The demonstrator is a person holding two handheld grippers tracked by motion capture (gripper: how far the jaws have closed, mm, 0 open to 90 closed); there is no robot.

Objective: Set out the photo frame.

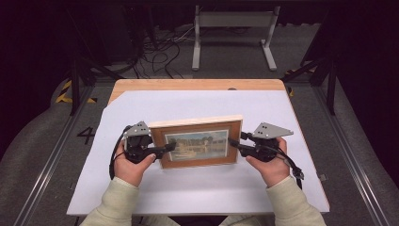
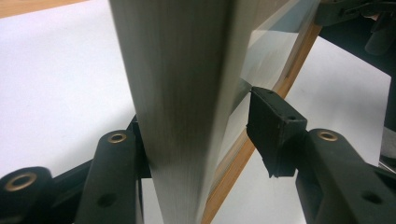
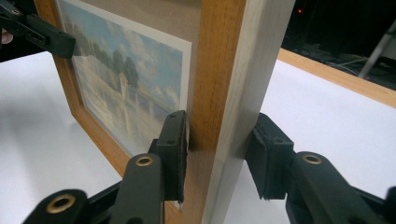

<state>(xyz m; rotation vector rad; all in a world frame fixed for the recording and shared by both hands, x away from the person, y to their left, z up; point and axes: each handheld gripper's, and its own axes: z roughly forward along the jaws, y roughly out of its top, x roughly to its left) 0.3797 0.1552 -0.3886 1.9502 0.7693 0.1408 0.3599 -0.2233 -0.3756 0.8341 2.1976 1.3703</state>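
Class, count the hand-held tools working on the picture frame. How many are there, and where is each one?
2. The left tool straddles the picture frame at its left edge, and the right tool straddles its right edge. The frame stands upright on the white sheet.

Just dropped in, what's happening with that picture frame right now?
A person stands a wooden picture frame with a landscape print upright on the white sheet. The left gripper straddles one side edge, one pad plainly clear of the glass. The right gripper brackets the other edge, its front pad against the frame; whether it grips is unclear.
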